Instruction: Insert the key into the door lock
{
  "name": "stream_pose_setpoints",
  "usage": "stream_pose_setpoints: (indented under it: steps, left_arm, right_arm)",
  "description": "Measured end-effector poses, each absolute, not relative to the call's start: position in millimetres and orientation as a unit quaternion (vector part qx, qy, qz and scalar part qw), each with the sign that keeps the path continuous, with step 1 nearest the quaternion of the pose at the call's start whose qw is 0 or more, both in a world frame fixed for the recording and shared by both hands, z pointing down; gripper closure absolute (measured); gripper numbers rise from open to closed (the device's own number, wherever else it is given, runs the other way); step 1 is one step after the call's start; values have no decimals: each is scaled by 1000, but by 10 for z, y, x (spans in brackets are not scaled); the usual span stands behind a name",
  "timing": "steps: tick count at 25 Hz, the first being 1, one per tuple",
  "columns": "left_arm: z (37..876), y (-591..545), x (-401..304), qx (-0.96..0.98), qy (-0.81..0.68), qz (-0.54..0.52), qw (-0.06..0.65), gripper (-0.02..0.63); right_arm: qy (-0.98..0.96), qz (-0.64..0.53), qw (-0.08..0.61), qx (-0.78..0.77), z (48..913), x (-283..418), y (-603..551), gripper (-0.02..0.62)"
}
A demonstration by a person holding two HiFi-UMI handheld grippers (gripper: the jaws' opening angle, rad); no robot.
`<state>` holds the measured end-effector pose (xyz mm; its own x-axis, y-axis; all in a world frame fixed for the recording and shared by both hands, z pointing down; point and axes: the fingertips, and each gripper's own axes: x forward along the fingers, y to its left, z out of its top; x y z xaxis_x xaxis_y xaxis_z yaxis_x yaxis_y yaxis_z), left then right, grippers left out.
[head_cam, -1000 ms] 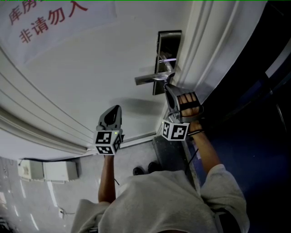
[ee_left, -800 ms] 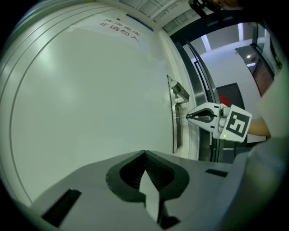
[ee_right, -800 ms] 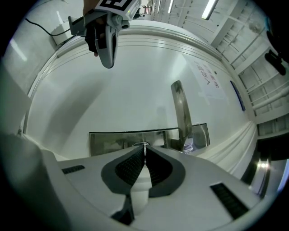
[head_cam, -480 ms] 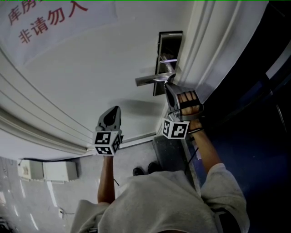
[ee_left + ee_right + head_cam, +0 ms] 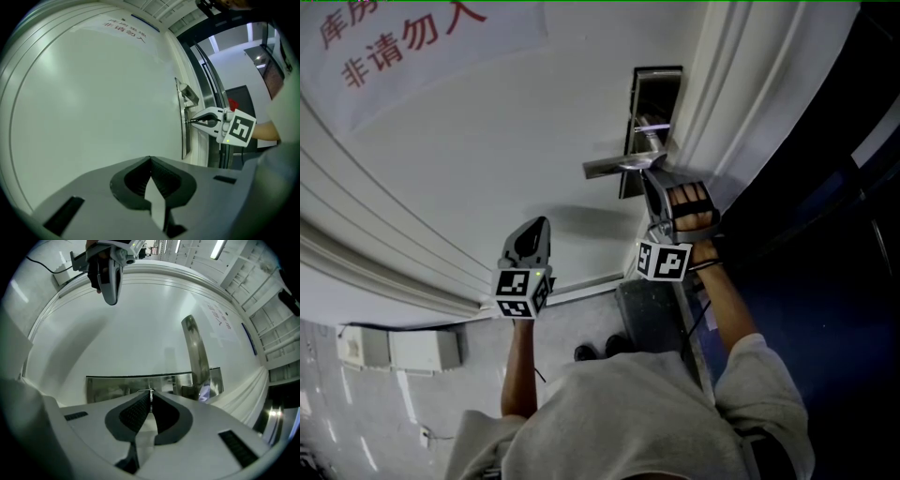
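The steel lock plate (image 5: 654,94) with its lever handle (image 5: 614,165) sits on the white door. My right gripper (image 5: 649,174) is just below the handle, level with the plate. It is shut on a thin metal key (image 5: 151,391), and the key's tip is at the lock plate (image 5: 112,385). In the left gripper view the right gripper (image 5: 199,121) meets the plate (image 5: 184,133) edge-on. Whether the key is inside a keyhole cannot be told. My left gripper (image 5: 539,223) hangs apart, lower left before the bare door. The left gripper (image 5: 150,160) is shut with nothing in it.
A paper notice with red characters (image 5: 403,37) is stuck on the door at upper left. The white door frame (image 5: 741,103) runs beside the lock, with a dark opening to its right. The handle (image 5: 197,355) juts out just right of the key.
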<state>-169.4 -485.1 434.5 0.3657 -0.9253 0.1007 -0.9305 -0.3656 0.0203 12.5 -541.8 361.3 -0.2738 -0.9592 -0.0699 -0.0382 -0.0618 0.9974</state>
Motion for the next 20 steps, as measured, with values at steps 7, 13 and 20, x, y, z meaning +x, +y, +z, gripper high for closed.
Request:
stream_pose_setpoints:
  steps: [7,13,20]
  left_arm:
    - [4396,-4815,-1649,827,-559,42,41,589]
    - [4382,-4752,-1671,825,-562,43,39,589]
    - [4373,-4696,-1647,826,-560,44,38,589]
  right_arm:
    - [-571,-556,417,438,3671,119,-5425,558]
    - [-589,-534,447,410,3863,114,-5415,380]
    - [-582,-546,430,422,3790,105,-5326,382]
